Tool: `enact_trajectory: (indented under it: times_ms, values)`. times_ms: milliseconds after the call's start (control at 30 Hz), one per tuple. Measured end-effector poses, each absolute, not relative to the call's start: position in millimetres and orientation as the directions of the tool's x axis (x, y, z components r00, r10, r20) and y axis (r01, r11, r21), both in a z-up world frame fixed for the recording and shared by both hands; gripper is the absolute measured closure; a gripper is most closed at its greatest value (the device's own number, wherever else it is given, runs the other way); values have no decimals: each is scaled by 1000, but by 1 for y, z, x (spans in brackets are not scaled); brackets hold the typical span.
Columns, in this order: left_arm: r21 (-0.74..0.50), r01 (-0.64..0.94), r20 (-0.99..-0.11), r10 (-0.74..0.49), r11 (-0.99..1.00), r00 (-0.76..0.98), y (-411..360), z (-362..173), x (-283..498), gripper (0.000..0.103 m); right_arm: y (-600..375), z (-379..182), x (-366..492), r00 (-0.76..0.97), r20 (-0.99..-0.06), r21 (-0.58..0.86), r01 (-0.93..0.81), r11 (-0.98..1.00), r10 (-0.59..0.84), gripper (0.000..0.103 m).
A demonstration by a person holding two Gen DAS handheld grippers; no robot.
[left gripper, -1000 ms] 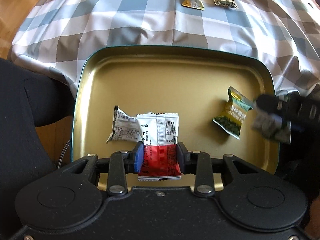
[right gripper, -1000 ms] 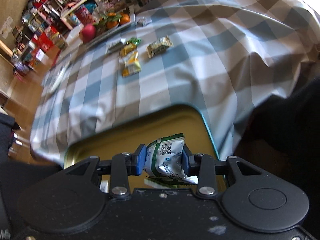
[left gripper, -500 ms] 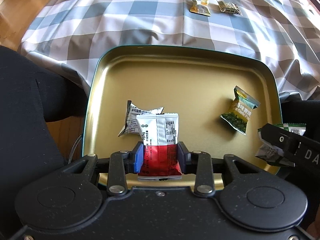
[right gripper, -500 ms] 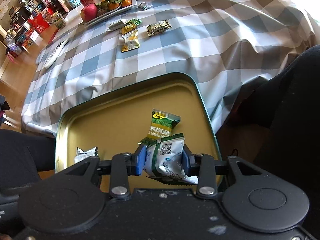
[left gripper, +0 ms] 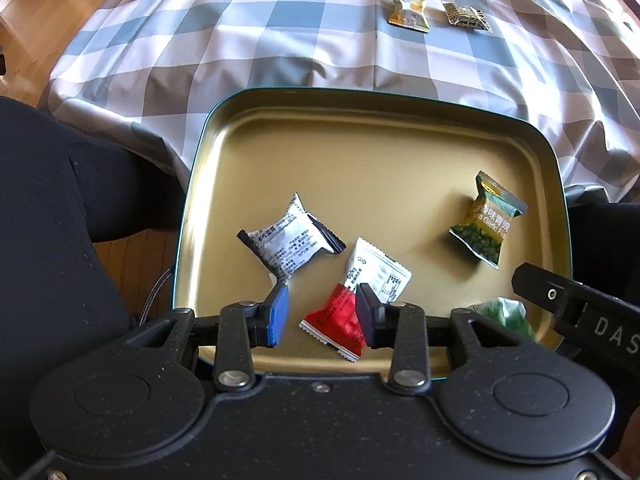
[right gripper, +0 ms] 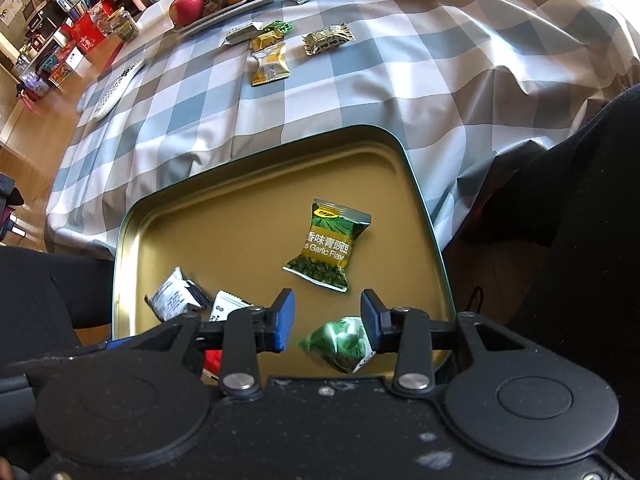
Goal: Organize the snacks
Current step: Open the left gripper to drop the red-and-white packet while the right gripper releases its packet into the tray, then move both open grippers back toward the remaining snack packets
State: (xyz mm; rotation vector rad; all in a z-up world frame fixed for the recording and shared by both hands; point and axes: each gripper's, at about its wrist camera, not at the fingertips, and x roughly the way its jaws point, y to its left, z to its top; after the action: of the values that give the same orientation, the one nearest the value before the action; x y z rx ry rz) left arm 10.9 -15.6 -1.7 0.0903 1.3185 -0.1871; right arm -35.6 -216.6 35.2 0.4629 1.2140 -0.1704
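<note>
The left gripper jaws are opening, the red-and-white snack packet lying loose between them on the gold tray. The right gripper jaws stand apart, with a blurred green packet below them, ungripped. A garlic pea packet lies near the tray's right edge; more snacks sit further up the checked table.

A shallow gold metal tray with a dark green rim holds four snack packets. A white and black printed packet lies left of centre, just beside a tilted red and white packet. A green and yellow garlic-flavour pea packet lies flat toward the right. A blurred green packet sits at the near edge.

Four more small wrapped snacks lie on the checked tablecloth well beyond the tray, among them a yellow and white packet.
</note>
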Motion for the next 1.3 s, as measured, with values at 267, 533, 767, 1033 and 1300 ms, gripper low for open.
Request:
enact_trajectory:
  times_ms: [267,533,767,1033,1300]
  values:
    - [-36,181,-971,-77,983,225,-16,-3,12,56,-217,30,-35,325,-936,257,373,891,133,63]
    - [-39,182,-974,-78,982,212,-16,-5,13,56,-213,21,-35,297,-944,252,367,895,144,63]
    - [-57,168,-982,-86,984,170,-14,-7,15,56,-210,15,-33,266,-951,255,369,894,161,63]
    - [-85,169,-989,-103,982,104,-13,-7,21,56,-210,4,-24,195,-959,265,380,886,204,63]
    - [-94,220,-994,-102,971,24,-20,-6,32,56,-206,-7,-14,84,-966,259,352,899,246,63]
